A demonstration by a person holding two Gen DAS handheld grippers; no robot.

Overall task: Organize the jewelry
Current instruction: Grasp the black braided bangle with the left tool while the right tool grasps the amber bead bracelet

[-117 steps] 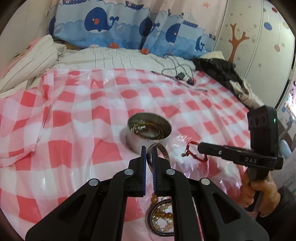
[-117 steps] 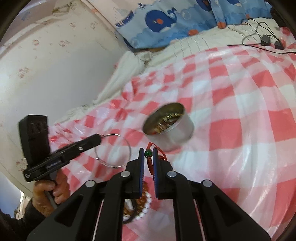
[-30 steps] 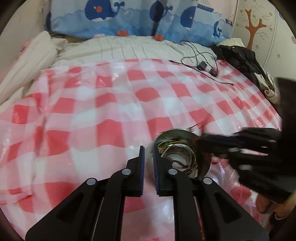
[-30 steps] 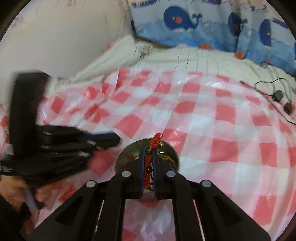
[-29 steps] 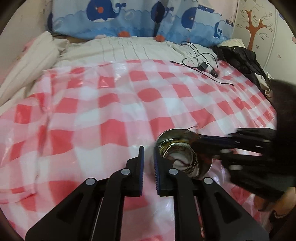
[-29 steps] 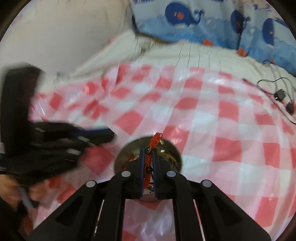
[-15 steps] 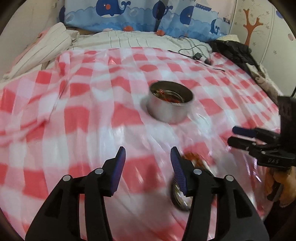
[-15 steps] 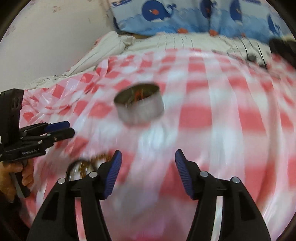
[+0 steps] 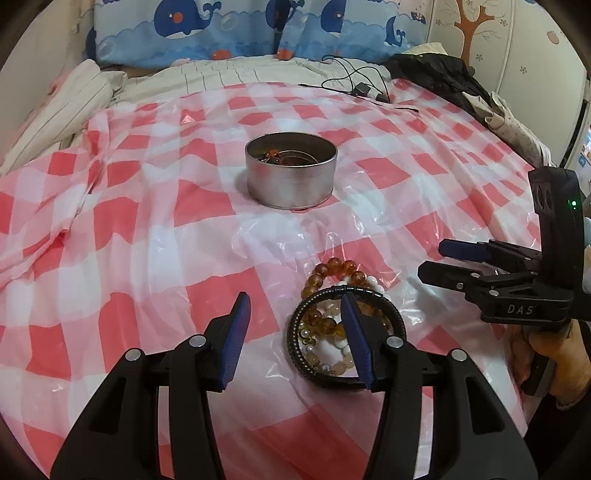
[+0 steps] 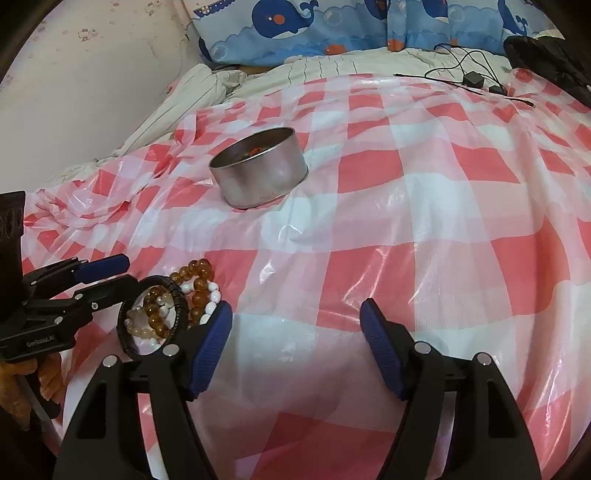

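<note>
left gripper (image 9: pixel 295 334): jaws partly apart and empty – the right pad sits over the near side of the bracelets, touching nothing that can be made out
right gripper (image 10: pixel 295 347): jaws opening, already wide, only cloth between them; seen from the left view it hovers just right of the bracelets
bracelets (image 9: pixel 341 321): a small heap on the cloth – a black braided ring lies over amber and white bead strings
tin (image 9: pixel 291 169): round, metal, upright, farther up the cloth, well apart from the heap; red cord and rings show inside
cloth (image 9: pixel 147 236): red-and-white check plastic, wrinkled, spread over a bed
cables (image 9: pixel 354 83): black, at the far edge of the cloth
pillows (image 9: pixel 258 29): blue whale print, at the back
</note>
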